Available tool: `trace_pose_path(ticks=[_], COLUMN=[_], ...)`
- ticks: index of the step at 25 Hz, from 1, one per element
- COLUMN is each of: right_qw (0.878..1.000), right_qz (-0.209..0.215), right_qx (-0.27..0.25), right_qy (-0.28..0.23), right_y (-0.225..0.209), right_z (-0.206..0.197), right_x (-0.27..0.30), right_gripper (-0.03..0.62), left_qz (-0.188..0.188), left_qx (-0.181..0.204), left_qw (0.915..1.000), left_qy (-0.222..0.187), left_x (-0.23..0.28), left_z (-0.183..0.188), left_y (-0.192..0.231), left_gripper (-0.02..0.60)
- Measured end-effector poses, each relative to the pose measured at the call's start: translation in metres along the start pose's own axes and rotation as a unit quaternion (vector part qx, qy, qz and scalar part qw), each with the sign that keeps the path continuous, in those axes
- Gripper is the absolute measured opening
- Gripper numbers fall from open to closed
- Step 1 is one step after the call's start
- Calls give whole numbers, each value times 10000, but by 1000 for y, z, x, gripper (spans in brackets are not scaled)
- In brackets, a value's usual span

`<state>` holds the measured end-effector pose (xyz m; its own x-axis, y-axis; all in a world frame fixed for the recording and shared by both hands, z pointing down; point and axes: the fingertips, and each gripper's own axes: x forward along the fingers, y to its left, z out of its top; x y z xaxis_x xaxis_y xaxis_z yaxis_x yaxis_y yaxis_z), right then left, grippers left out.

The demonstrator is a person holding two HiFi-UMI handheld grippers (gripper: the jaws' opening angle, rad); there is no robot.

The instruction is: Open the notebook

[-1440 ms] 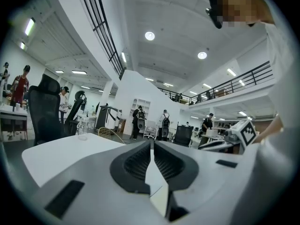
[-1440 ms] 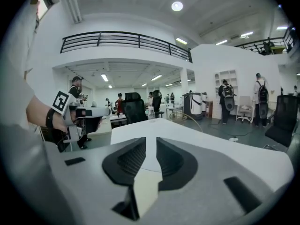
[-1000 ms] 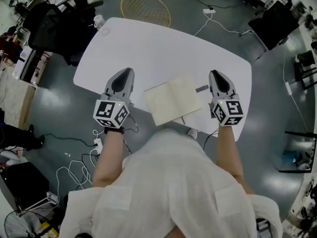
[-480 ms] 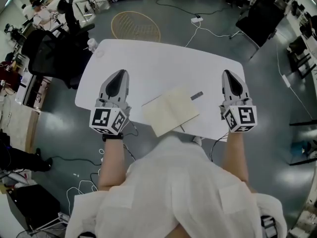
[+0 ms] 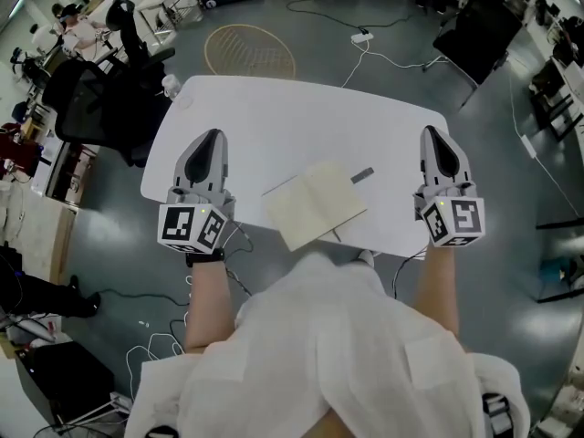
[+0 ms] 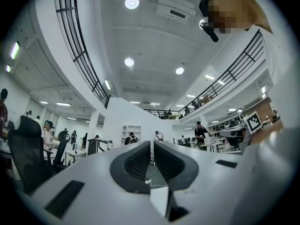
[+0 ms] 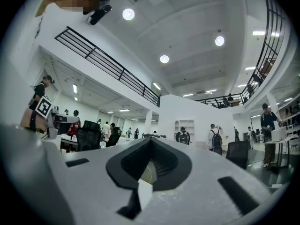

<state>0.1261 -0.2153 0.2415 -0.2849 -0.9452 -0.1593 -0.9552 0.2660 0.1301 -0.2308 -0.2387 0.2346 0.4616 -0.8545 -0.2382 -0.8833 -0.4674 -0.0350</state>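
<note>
flanking the open notebook [image 5: 315, 206], left hand-held gripper [image 5: 210, 137] and right hand-held gripper [image 5: 431, 133] are pressed together.

The right gripper [image 5: 432, 133] has withdrawn from the notebook [image 5: 315, 204]. The notebook's edge was previously just to the gripper's left and now lies well apart to its left. Its jaws have just been closing and now meet, with nothing between them. The left gripper [image 5: 211, 136] has also shifted outward, leaving the notebook farther to its right.
</note>
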Motion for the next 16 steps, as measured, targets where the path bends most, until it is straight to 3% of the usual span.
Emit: trace_pose_path(ticks=[16], right_qw=[9998], right_qz=[165], right_qx=[-89], right_qy=[-18], right_y=[18], right_z=[3], right_x=[1], right_gripper=[2], left_qz=[-11], left_qx=[-75], left_qw=[9999], left_qy=[113], left_x=[-10], left_z=[3], left_y=[-2], left_gripper=[23])
